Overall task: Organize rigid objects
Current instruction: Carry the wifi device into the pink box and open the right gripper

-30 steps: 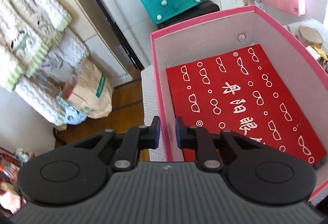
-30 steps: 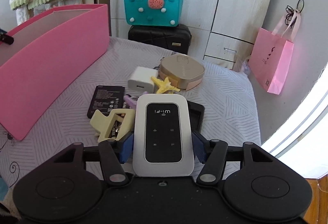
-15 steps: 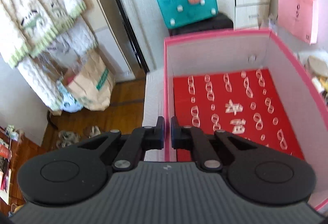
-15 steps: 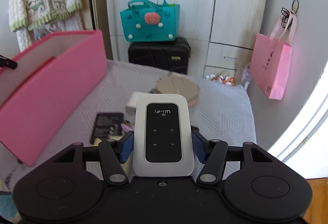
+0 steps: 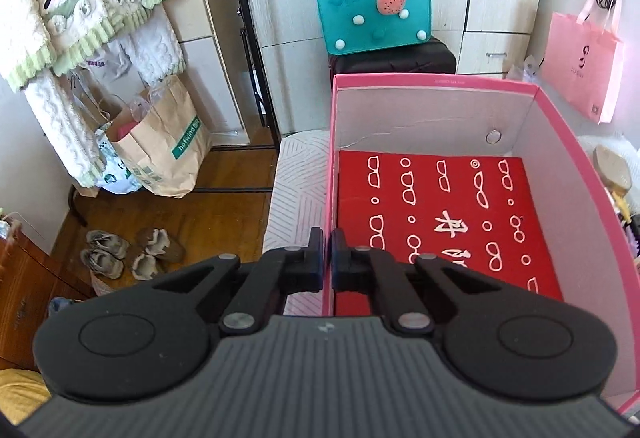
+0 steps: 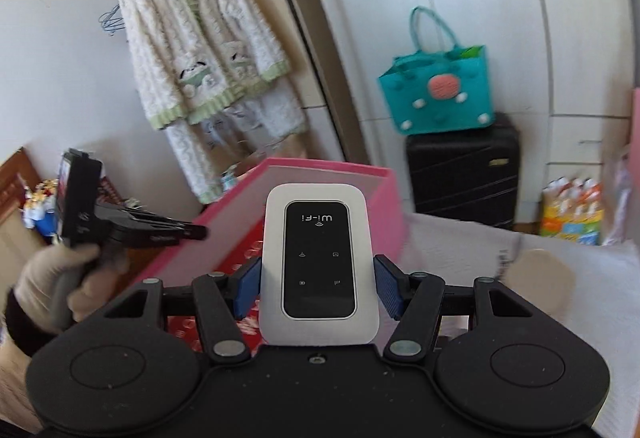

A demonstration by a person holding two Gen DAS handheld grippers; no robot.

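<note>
My right gripper [image 6: 318,288] is shut on a white Wi-Fi router with a black face [image 6: 319,266] and holds it in the air, close to the pink box [image 6: 340,197]. My left gripper [image 5: 327,258] is shut on the left wall of that pink box [image 5: 330,173]. A red sheet with white glasses print [image 5: 444,213] covers the box floor. In the right wrist view the left gripper [image 6: 192,232] shows at the left, held by a gloved hand.
The box stands on a bed with a white patterned cover [image 5: 296,189]. A round beige case [image 6: 540,274] lies on the bed right of the box. A teal bag [image 5: 372,13] sits on a black suitcase [image 6: 464,173] behind. Paper bags and shoes [image 5: 132,250] are on the floor.
My right gripper has lifted the router off the bed and swung left toward the pink box. My left gripper has closed on the box's left wall.
</note>
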